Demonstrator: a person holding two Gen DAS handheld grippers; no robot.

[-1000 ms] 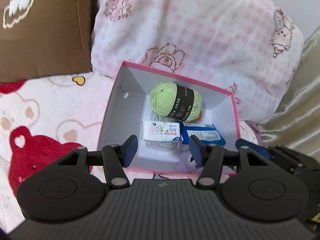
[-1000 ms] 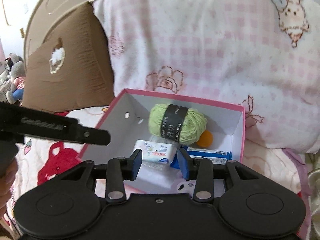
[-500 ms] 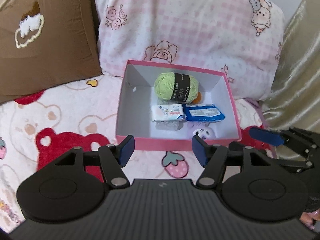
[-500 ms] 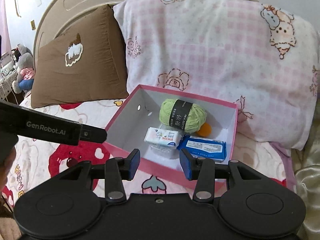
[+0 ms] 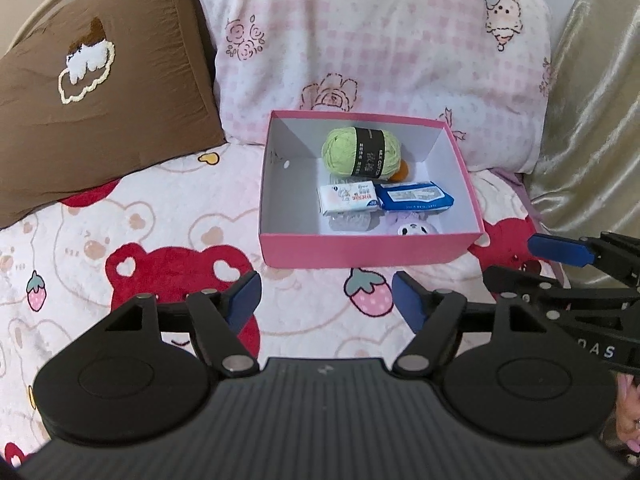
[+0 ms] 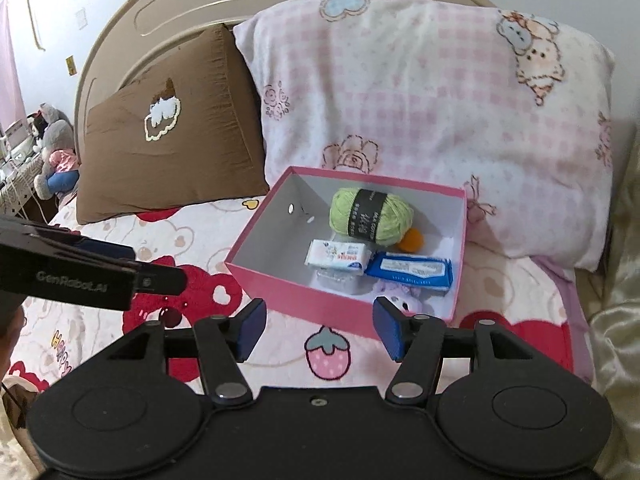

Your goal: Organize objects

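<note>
A pink box (image 5: pixel 360 254) (image 6: pixel 296 296) lies on the bed below the pillows. Inside it sit a green yarn ball (image 5: pixel 362 152) (image 6: pixel 370 214), a white tissue pack (image 5: pixel 347 198) (image 6: pixel 338 256), a blue wipes pack (image 5: pixel 416 197) (image 6: pixel 412 270), an orange ball (image 5: pixel 401 171) (image 6: pixel 413 239) and a small plush toy (image 5: pixel 414 229) (image 6: pixel 394 294). My left gripper (image 5: pixel 326 300) hovers in front of the box, jaws opening, nothing between them. My right gripper (image 6: pixel 318 326) hangs before the box's near wall, jaws opening and empty too.
A brown pillow (image 5: pixel 92 80) and a pink checked pillow (image 5: pixel 380 52) lean on the headboard (image 6: pixel 172 12). The bear-print blanket (image 5: pixel 140 240) covers the bed. A beige quilt (image 5: pixel 592 120) rises at the right. Stuffed toys (image 6: pixel 52 148) sit far left.
Both grippers drew back and up from inside the box, which now looks smaller and farther. Both pairs of jaws stand wider apart than before.
</note>
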